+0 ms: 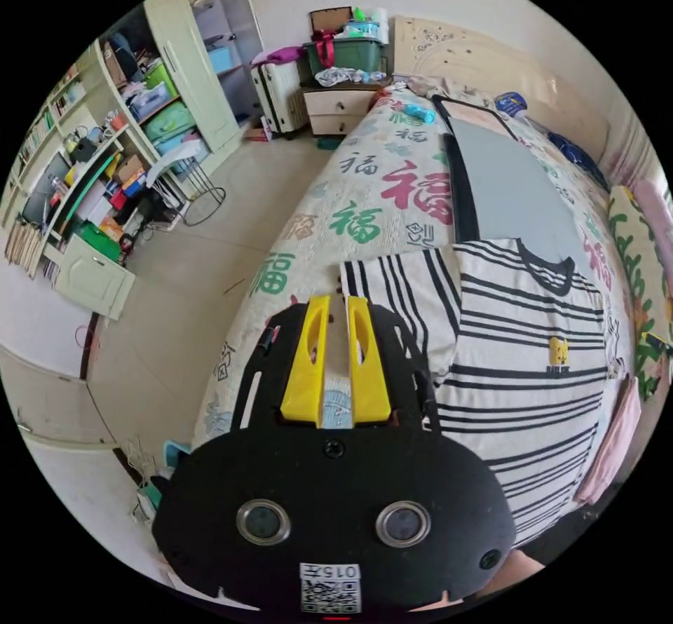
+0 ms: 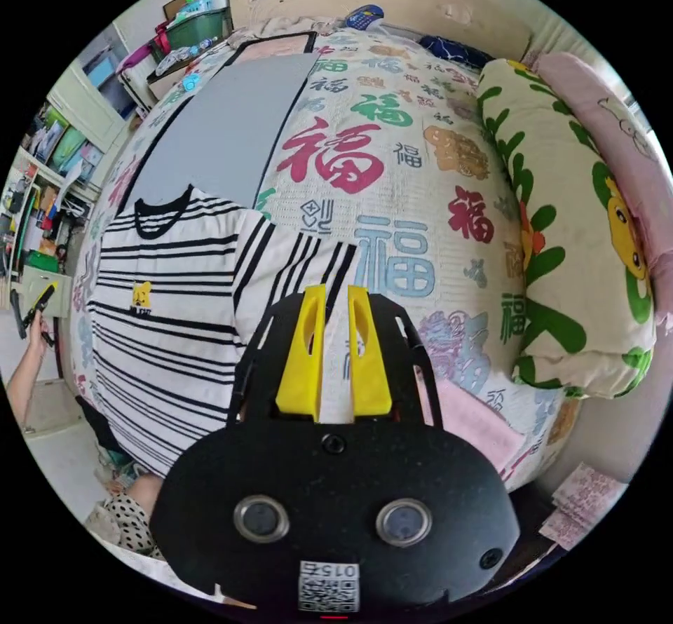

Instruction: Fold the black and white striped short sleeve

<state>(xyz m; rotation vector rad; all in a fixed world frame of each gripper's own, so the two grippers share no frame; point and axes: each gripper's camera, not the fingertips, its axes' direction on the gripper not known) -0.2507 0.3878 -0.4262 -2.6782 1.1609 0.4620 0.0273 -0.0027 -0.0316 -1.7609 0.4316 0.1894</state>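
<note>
Your left tongs [image 1: 338, 301] hang over the shirt's left sleeve [image 1: 392, 280] with the yellow jaws parted by a narrow gap and nothing pinched between them; your right tongs [image 2: 336, 291] sit the same way, released, over the right sleeve [image 2: 301, 259]. Between them the striped shirt [image 1: 526, 343] lies face up and spread flat on the bed cover [image 2: 392, 161], its collar [image 1: 543, 270] resting on a grey board [image 1: 512, 189], both sleeves out to the sides. Expect it to be light, soft and floppy, so it will sag and drag if you lift one point. You'd probably do best to pinch each sleeve at its outer hem, catching both layers.
</note>
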